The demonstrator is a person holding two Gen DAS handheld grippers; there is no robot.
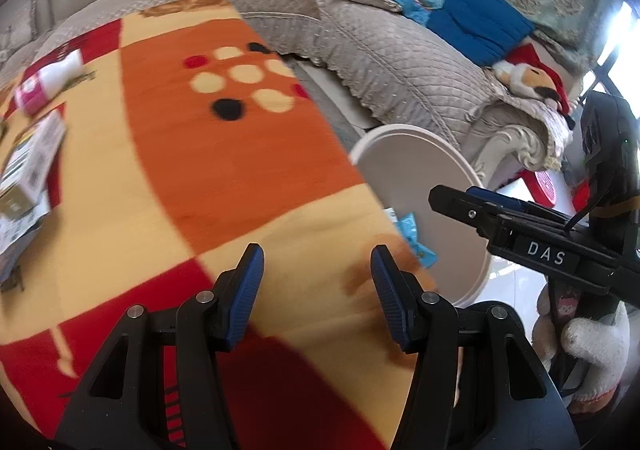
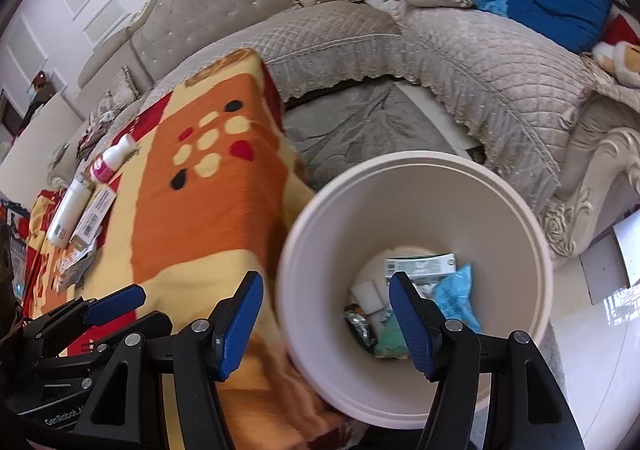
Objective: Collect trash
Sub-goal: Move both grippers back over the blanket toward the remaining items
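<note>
The pale trash bin stands on the floor beside the blanket-covered bench and already holds wrappers and a small box. A pink-and-white bottle, a white tube and what looks like a carton still lie at the bench's far end. The right gripper hovers over the bin's rim, the left gripper over the blanket; both point steeply down, jaws spread, holding nothing.

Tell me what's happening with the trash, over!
Both grippers open, left gripper and right gripper holding nothing. Bin has trash at the bottom. Bottle and box wait on blanket. Nothing in the way.
</note>
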